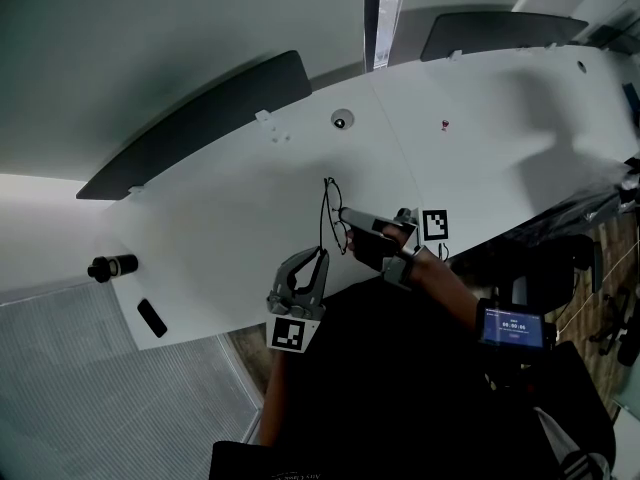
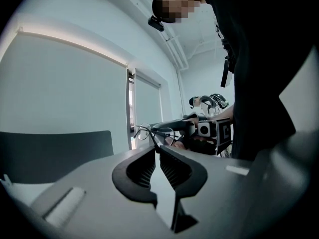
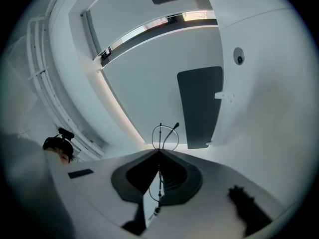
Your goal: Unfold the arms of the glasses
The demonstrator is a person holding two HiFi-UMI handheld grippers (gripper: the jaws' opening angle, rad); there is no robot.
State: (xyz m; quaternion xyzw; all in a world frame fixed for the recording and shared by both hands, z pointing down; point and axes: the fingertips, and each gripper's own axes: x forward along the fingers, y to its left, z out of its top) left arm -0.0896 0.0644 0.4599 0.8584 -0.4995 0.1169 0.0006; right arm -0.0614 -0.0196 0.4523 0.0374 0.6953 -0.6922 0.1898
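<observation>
Thin black wire-framed glasses (image 1: 327,204) hang in the air above the white table (image 1: 230,208), near its front edge. My right gripper (image 1: 344,214) is shut on the frame; in the right gripper view one round lens (image 3: 164,137) sticks out past the closed jaws and the wire runs back between the pads. My left gripper (image 1: 321,255) comes from below and to the left. Its tips (image 2: 156,149) meet on the end of one thin arm of the glasses (image 2: 148,132). The right gripper (image 2: 185,126) is visible behind them in the left gripper view.
A black cylinder (image 1: 112,266) and a small flat black thing (image 1: 152,317) lie at the table's left end. A round fitting (image 1: 343,120) and a small red thing (image 1: 444,124) sit farther back. Dark chair backs (image 1: 200,118) stand beyond the far edge. A lit screen (image 1: 513,328) is at lower right.
</observation>
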